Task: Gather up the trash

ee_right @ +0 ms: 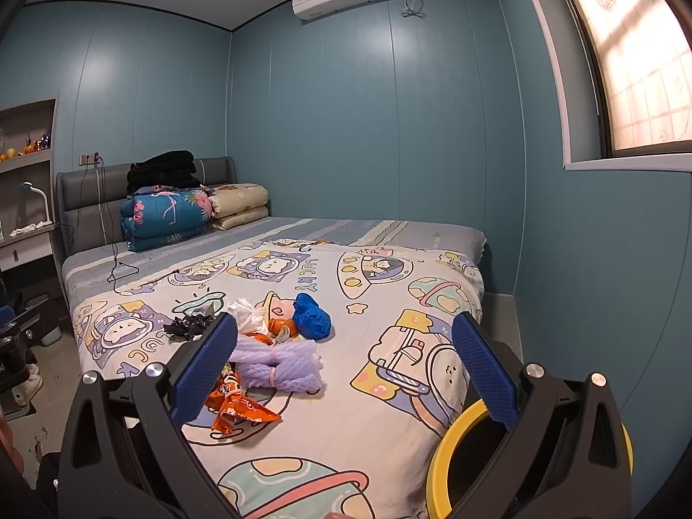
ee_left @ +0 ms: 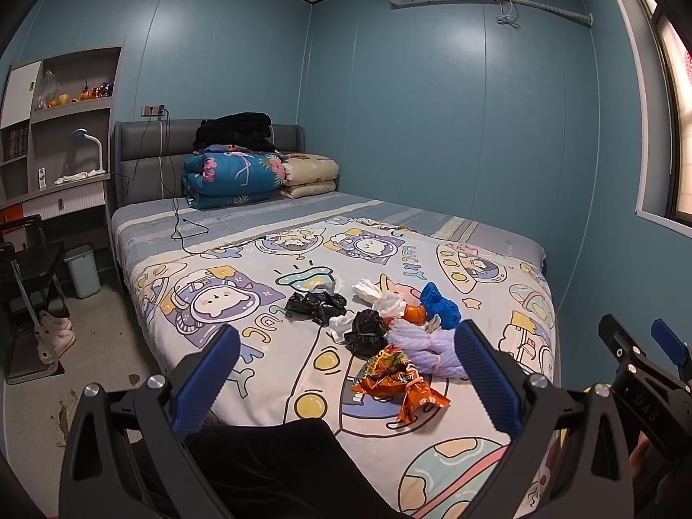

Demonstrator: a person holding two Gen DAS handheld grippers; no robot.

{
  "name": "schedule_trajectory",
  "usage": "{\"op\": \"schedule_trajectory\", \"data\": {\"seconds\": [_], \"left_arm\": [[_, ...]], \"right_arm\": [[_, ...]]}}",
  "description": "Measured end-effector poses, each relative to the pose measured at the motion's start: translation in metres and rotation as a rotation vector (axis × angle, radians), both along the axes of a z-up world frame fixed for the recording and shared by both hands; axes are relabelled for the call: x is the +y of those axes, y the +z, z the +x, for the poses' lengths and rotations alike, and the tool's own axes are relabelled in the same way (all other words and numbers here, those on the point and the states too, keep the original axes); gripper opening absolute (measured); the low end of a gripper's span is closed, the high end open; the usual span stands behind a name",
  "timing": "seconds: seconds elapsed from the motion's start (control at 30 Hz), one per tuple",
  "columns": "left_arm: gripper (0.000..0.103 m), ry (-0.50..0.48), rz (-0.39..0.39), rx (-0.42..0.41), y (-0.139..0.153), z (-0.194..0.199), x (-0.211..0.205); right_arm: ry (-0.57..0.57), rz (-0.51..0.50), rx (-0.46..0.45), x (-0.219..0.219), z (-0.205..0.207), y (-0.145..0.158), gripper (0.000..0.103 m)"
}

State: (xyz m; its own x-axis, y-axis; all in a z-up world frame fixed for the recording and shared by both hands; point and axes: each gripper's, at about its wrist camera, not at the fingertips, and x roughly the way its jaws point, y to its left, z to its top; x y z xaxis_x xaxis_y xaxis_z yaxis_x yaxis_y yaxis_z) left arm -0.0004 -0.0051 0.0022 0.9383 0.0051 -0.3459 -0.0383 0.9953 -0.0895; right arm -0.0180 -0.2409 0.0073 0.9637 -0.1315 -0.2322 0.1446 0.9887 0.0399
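Lying in a loose heap on the cartoon-print bed cover (ee_left: 181,259), from left to right, are a black plastic bag (ee_left: 315,305), an orange snack wrapper (ee_left: 402,385), a lilac foam net (ee_left: 426,346) and a crumpled blue bag (ee_left: 441,305); all look light, soft and crushable, the wrapper probably slick. The left gripper (ee_left: 346,376) and the right gripper (ee_right: 341,372) both hover spread wide and empty; pinching a raised fold should serve best, and a yellow-rimmed bin (ee_right: 450,441) waits just beside the bed at right.

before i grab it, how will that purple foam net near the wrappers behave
The purple foam net looks soft and airy, so probably very light and squashy. It is cinched with bands into a bundle, so it likely lifts as one floppy piece. It should not roll or break.
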Motion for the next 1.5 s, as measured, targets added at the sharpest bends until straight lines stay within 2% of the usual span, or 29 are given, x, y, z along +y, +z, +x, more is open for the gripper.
{"op": "schedule_trajectory", "data": {"seconds": [1.5], "left_arm": [[0.096,-0.006,-0.004,0.008,-0.0012,-0.0027,0.0008]], "right_arm": [[-0.002,0.006,0.004,-0.0005,0.0005,-0.0028,0.095]]}}
